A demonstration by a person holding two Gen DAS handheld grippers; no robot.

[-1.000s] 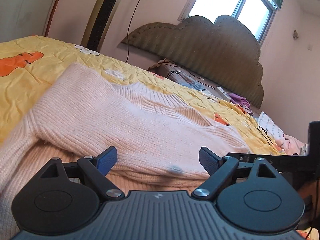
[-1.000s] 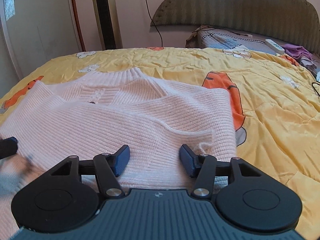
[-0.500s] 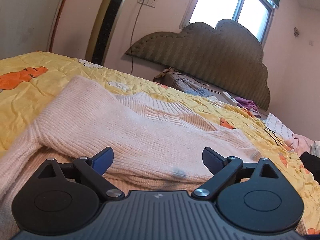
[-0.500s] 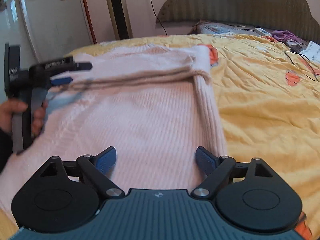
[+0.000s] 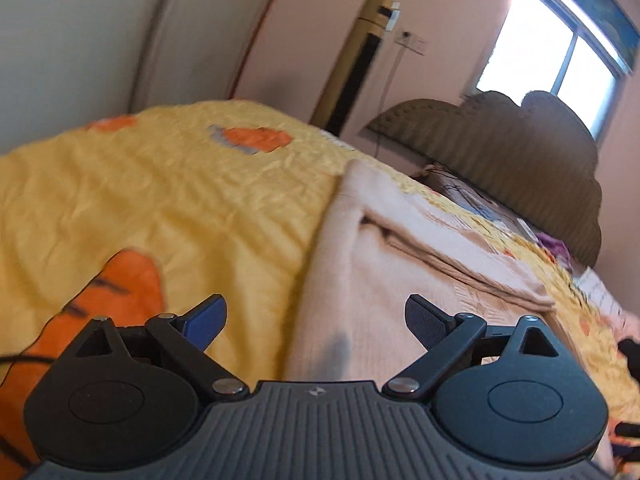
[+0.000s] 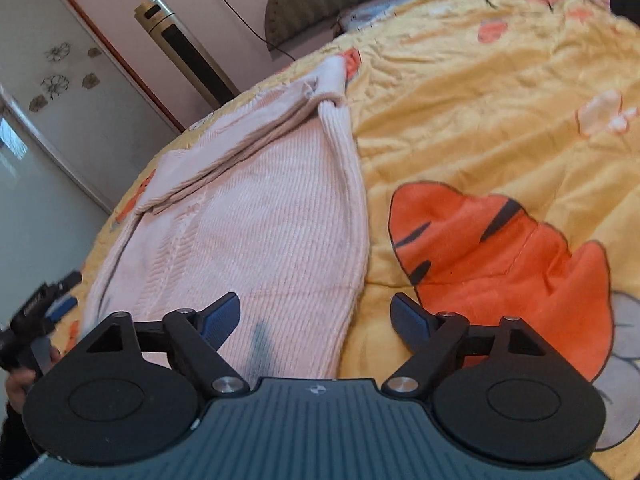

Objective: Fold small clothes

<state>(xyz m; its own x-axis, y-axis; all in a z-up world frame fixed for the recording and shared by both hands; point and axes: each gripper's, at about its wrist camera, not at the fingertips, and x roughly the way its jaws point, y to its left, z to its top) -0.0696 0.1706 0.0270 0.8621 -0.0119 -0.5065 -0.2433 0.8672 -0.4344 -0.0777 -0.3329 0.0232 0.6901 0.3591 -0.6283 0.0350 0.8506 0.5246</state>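
A pale pink knitted sweater (image 5: 380, 272) lies flat on the yellow bedspread (image 5: 180, 208), its sleeves folded across the chest. My left gripper (image 5: 316, 324) hovers open over the sweater's left side edge near the hem, with nothing pinched. In the right wrist view the sweater (image 6: 260, 220) stretches away from me. My right gripper (image 6: 316, 322) stands over its lower right edge, jaws wide and closing slightly, pads clear of the knit. The left gripper (image 6: 66, 292), held by a hand, shows at the sweater's far lower corner.
The bedspread (image 6: 480, 100) has orange tiger prints (image 6: 500, 248). A tower fan (image 5: 356, 60), a padded headboard (image 5: 520, 152) and a window (image 5: 560, 48) stand beyond the bed. Clothes and clutter (image 5: 556, 244) lie by the headboard. A wardrobe door (image 6: 72, 92) stands at the left.
Both grippers have swung from the folded sleeves to the sweater's lower end, left to its left edge, right to its right edge. The right jaws have widened.
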